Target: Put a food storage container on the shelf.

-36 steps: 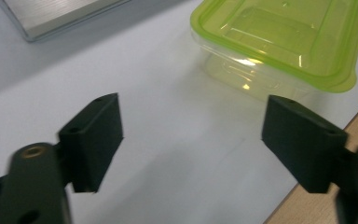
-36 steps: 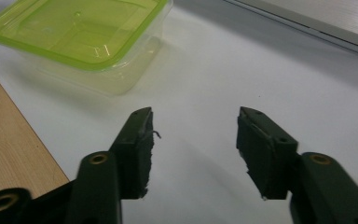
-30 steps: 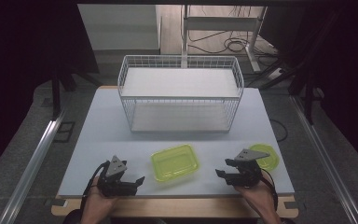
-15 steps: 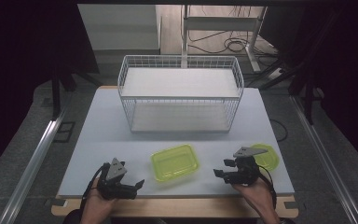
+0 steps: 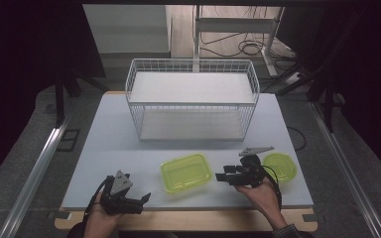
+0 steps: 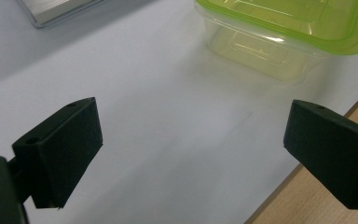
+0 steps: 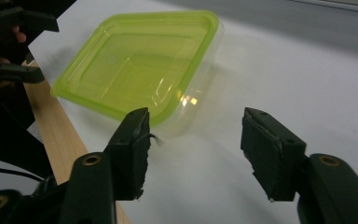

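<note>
Right hand-held gripper [image 5: 222,177] lies low over the tabletop [image 5: 129,153], pointing sideways at the rectangular yellow-green container [image 5: 186,172] just beside it; its jaws stand about half open, have just been closing, and grip nothing. In the right gripper view the container's near corner sits just beyond the gap between the pads, so this looks like the approach to a grasp on the rim or wall, with the narrowed opening probably chosen to suit a thin plastic edge. Left hand-held gripper [image 5: 141,200] rests near the front edge of the tabletop, jaws spread wide and empty, also turned toward the container, perhaps ready to steady it from the other side. The container [image 6: 284,32] sits upright between the two hands at the front of the tabletop, apart from both. A round yellow-green piece [image 5: 281,165], possibly a bowl or a lid, though the high view is too dim to tell, lies behind the right hand. A white wire basket [image 5: 192,101] stands farther back, a likely destination.
</note>
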A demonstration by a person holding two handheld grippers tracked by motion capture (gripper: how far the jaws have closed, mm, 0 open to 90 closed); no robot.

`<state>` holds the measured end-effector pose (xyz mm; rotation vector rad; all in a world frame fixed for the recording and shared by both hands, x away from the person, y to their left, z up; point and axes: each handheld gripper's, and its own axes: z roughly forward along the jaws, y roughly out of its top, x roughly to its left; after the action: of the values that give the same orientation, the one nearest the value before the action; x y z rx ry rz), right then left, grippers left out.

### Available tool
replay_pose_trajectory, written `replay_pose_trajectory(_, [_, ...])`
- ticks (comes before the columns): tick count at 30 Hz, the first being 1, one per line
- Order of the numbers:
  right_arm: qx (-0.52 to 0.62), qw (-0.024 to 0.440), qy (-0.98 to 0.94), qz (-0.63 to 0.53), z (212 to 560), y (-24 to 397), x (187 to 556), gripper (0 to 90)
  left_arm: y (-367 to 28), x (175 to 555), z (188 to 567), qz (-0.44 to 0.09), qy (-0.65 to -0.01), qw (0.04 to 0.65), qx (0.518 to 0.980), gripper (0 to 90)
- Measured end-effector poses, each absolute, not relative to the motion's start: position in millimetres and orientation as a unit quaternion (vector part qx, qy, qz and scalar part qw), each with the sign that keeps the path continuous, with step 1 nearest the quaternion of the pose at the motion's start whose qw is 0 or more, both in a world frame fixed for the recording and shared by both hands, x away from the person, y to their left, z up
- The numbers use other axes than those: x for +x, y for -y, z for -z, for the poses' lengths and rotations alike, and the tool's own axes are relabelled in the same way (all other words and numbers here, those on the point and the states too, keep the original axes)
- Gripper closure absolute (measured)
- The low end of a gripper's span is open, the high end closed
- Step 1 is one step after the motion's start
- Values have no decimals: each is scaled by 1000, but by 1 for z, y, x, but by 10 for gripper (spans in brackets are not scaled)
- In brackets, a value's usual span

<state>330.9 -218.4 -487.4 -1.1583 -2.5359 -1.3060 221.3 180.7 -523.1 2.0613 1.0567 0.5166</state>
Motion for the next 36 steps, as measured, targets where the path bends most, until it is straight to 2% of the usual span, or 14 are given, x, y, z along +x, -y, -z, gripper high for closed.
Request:
replay_pose_trajectory(8, [-393, 82, 812, 423, 493, 203, 355, 486, -183, 220, 524, -201, -413, 371, 807, 48])
replay_pose_trajectory(16, [-416, 146, 787, 431, 503, 193, 376, 571, -182, 220, 525, -201, -411, 369, 809, 51])
replay_pose_trajectory(27, [-439, 187, 773, 418, 514, 180, 389, 680, -180, 220, 525, -201, -407, 364, 813, 53])
replay_pose_trajectory(33, [-453, 215, 758, 417, 516, 180, 391, 795, -180, 220, 525, -202, -406, 362, 814, 55])
replay_pose_trajectory(36, [-448, 222, 759, 417, 514, 179, 390, 800, -180, 220, 525, -203, -406, 362, 814, 55])
